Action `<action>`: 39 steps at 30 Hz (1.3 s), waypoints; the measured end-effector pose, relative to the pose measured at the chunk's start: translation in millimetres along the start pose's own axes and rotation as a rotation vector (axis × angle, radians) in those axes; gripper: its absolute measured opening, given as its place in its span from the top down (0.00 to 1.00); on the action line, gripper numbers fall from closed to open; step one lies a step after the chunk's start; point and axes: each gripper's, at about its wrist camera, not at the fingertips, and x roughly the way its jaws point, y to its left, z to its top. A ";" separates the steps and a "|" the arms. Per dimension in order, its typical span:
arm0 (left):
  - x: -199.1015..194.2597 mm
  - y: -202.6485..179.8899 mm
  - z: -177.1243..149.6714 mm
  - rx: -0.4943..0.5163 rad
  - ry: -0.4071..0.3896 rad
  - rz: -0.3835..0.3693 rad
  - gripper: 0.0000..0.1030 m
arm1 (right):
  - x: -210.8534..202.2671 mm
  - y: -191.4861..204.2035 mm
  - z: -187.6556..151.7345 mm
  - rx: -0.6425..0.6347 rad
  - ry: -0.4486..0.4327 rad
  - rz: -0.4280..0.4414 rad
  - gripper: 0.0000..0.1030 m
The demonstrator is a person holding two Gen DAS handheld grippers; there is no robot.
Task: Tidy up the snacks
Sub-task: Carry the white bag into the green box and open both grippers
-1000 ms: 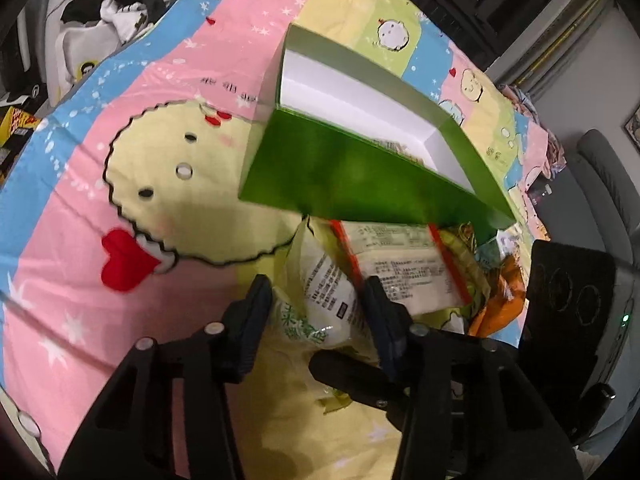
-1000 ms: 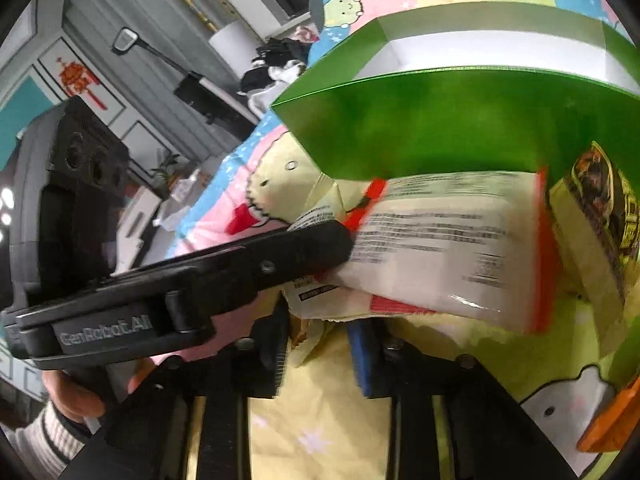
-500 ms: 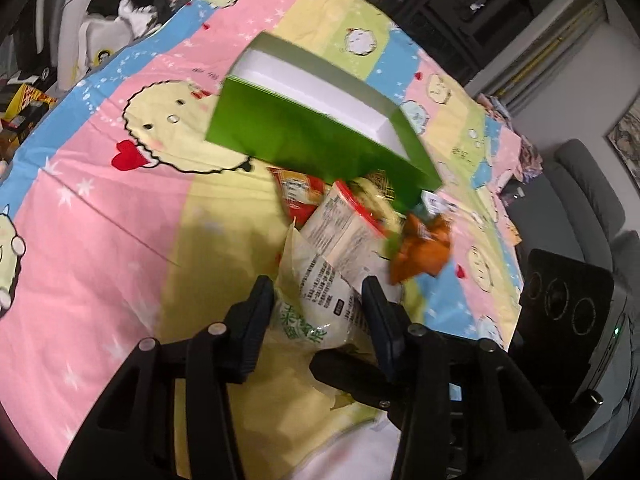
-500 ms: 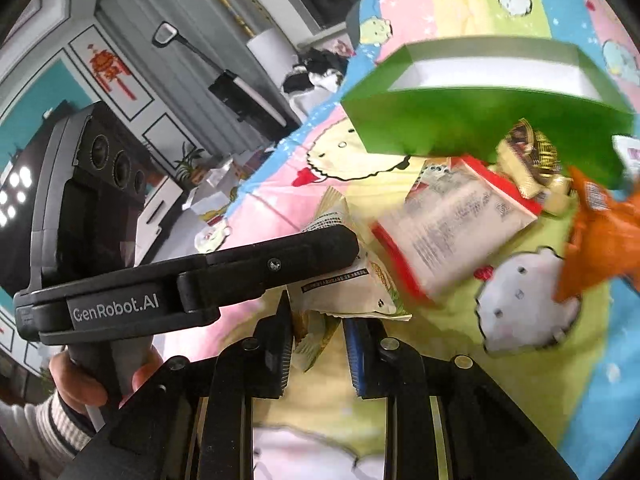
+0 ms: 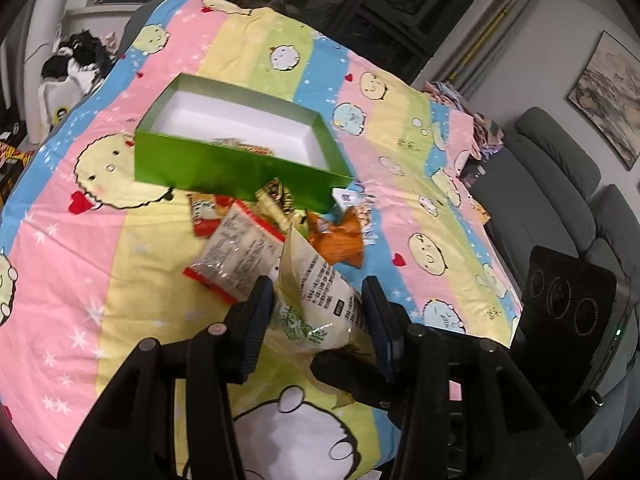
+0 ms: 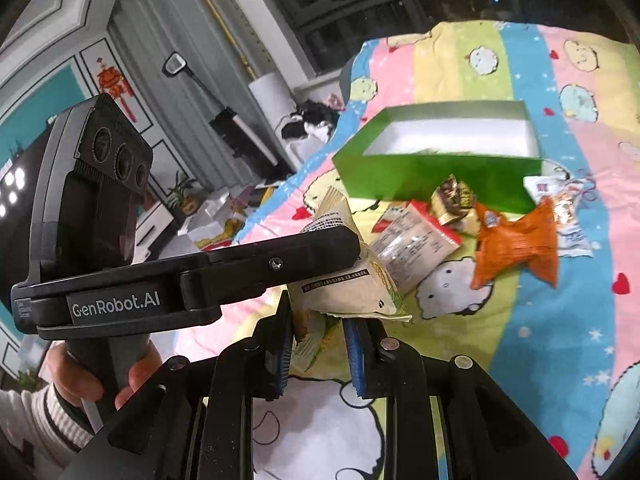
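Both grippers clamp the same pale snack packet (image 5: 316,300): the left gripper (image 5: 318,316) pinches its body from either side, while the right gripper (image 6: 316,344) grips its crimped lower edge. The packet is held up above the cartoon-print cloth (image 5: 120,264) covering the desk. Seen from the left wrist, the remaining snacks lie in a loose heap at about 12 o'clock from the held packet: a clear red-edged packet (image 5: 240,256) nearest, an orange packet (image 5: 340,236) at 1 o'clock, a small gold-and-brown packet (image 5: 276,196) and a red packet (image 5: 204,212) beyond. Just behind the heap sits the open green box (image 5: 240,168), with one packet showing inside against its near wall.
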 end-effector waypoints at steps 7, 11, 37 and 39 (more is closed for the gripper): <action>2.0 -18.3 23.1 0.042 -0.018 -0.024 0.56 | -14.3 -6.3 12.1 -0.005 -0.067 -0.023 0.75; 6.2 -23.9 39.2 0.055 -0.028 -0.038 0.56 | -18.3 -12.1 23.3 -0.006 -0.107 -0.036 0.76; 76.2 42.5 158.7 -0.063 -0.013 -0.006 0.56 | 65.2 -68.9 132.4 -0.007 -0.120 -0.045 0.75; 86.9 53.8 160.9 -0.090 0.003 -0.001 0.56 | 79.4 -76.0 134.1 0.005 -0.099 -0.044 0.75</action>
